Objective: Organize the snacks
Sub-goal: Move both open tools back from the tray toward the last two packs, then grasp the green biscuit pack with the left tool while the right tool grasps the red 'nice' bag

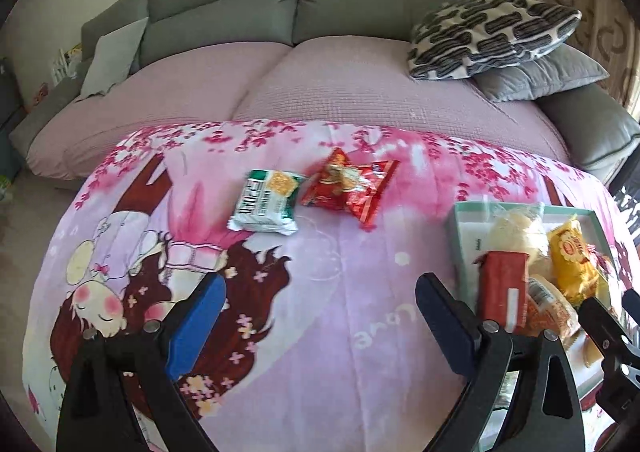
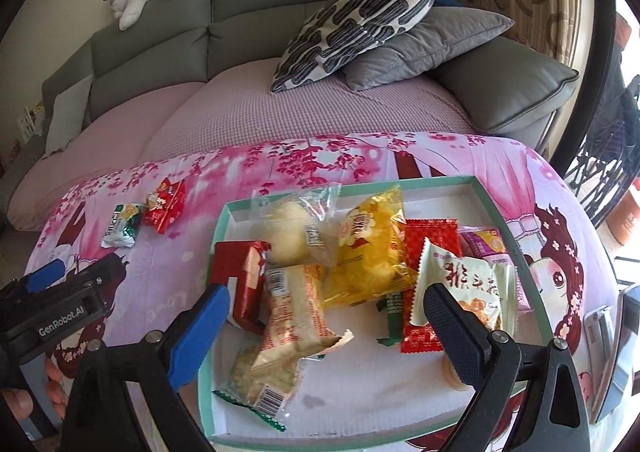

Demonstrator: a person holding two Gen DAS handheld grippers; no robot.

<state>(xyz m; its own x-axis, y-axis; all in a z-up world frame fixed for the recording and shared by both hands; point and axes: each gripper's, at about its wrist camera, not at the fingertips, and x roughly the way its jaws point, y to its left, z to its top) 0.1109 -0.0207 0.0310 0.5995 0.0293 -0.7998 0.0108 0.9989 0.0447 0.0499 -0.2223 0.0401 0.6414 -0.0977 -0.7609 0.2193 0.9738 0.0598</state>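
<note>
1. The left gripper hangs nearest, its jaws spread wide and released, with only bare pink cloth between them. Nothing crowds the cloth under and ahead of it.
2. The right gripper also has its jaws released and holds nothing. It hangs over the near half of the tray, with wrapped snacks below the gap.
3. The tray is a shallow, teal-rimmed box on the right part of the cloth. Its near rim lies close to the cloth's near edge, and its far right corner is bare white floor.
4. In the tray, near to far: a pale barcoded packet, a tan wrapped roll, a white packet with red script and a flat red sachet. Behind them are a red carton leaning at the left wall, a yellow bag, a clear bag with a pale bun and a purple packet at the right wall. They overlap in a loose heap.
5. Outside the tray, well to its left and farther off, two snacks lie on the cloth just beside each other: a green-white packet and a red packet. Clear cloth lies on every side of the pair.
6. Past the cloth's far edge runs a pink quilted seat, then a grey sofa back with a patterned pillow at the right end.
</note>
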